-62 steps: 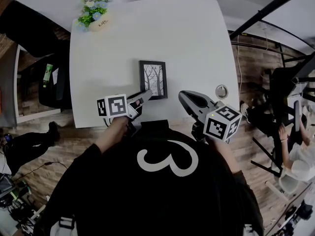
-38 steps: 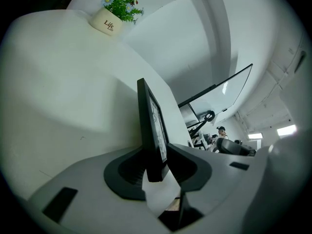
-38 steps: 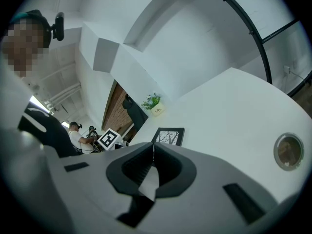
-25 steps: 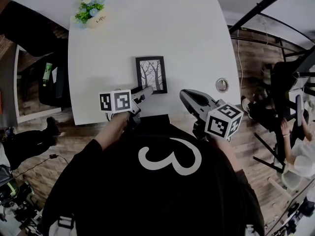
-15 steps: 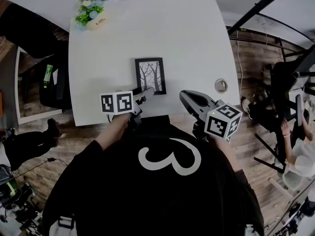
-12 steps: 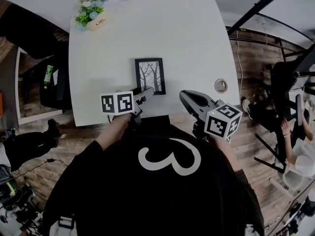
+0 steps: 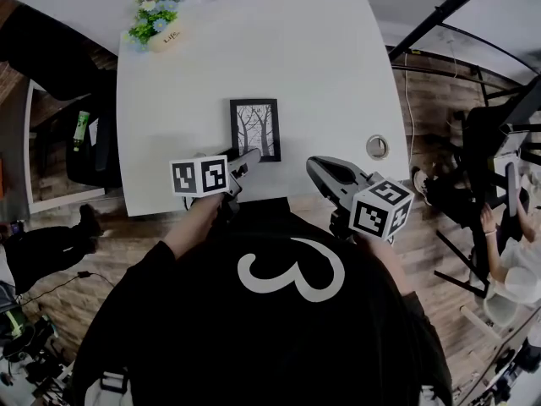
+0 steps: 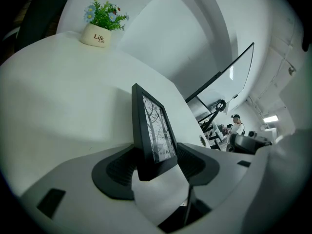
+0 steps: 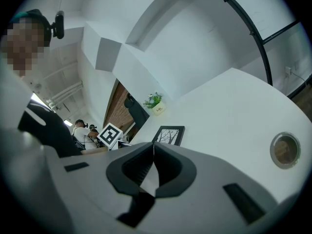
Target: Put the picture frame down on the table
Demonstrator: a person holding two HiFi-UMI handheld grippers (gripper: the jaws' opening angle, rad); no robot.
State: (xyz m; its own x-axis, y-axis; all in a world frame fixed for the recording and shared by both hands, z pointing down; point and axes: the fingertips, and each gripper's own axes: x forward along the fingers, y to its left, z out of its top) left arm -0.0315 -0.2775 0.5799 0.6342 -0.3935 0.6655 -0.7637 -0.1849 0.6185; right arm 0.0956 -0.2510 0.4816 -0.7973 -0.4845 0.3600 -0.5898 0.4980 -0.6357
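The picture frame (image 7: 255,129) is black with a tree print and shows face up over the near middle of the white table (image 7: 330,66). My left gripper (image 7: 243,160) is shut on its near edge; in the left gripper view the frame (image 8: 152,128) stands pinched between the two black pads (image 8: 119,172). I cannot tell whether the frame touches the table. My right gripper (image 7: 324,170) hovers at the table's near edge, right of the frame, with its jaws shut together and nothing in them (image 9: 153,155). The right gripper view also shows the frame (image 9: 169,134).
A small potted plant (image 7: 161,19) stands at the table's far left corner. A round cable grommet (image 7: 377,147) sits near the right edge. A black stand and chairs (image 7: 499,150) crowd the floor to the right. A dark chair (image 7: 59,57) is at the left.
The left gripper and the frame have shifted slightly farther onto the table and a little left. The right gripper has stayed almost still.
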